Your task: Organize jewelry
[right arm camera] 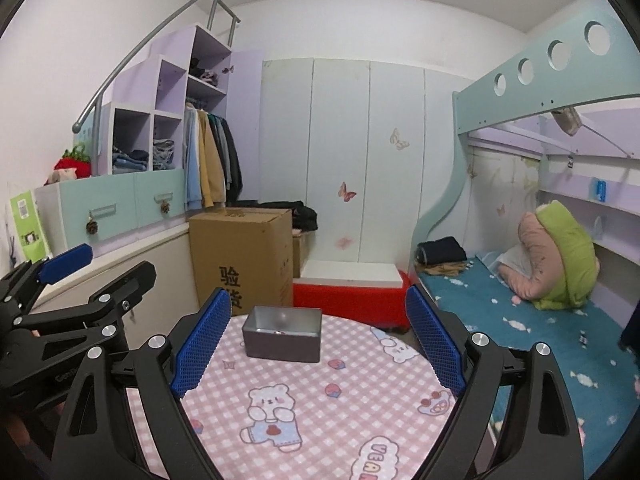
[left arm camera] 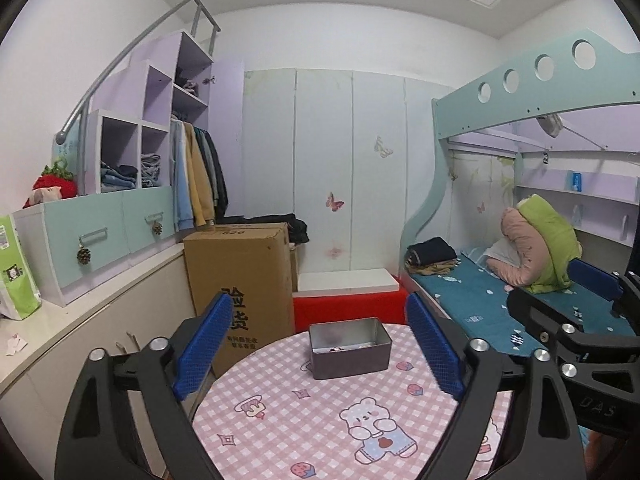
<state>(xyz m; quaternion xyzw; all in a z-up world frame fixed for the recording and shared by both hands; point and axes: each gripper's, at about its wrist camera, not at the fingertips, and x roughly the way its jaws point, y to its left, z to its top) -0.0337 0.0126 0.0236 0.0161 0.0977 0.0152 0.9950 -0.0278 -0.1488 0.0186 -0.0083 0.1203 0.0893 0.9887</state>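
Observation:
A grey metal tin (left arm camera: 349, 347) stands open on the far side of a round table with a pink checked bear cloth (left arm camera: 320, 420). Small jewelry pieces (left arm camera: 338, 348) lie in its bottom, too small to make out. The tin also shows in the right wrist view (right arm camera: 282, 335). My left gripper (left arm camera: 318, 348) is open and empty, held above the table in front of the tin. My right gripper (right arm camera: 318, 340) is open and empty, to the right of the left one. The right gripper shows in the left wrist view (left arm camera: 592, 320); the left gripper shows in the right wrist view (right arm camera: 68, 280).
A cardboard box (left arm camera: 240, 280) and a red stool (left arm camera: 348, 304) stand behind the table. A bunk bed with a teal sheet (left arm camera: 500, 300) is on the right. A counter with drawers (left arm camera: 80, 248) and hanging clothes runs along the left wall.

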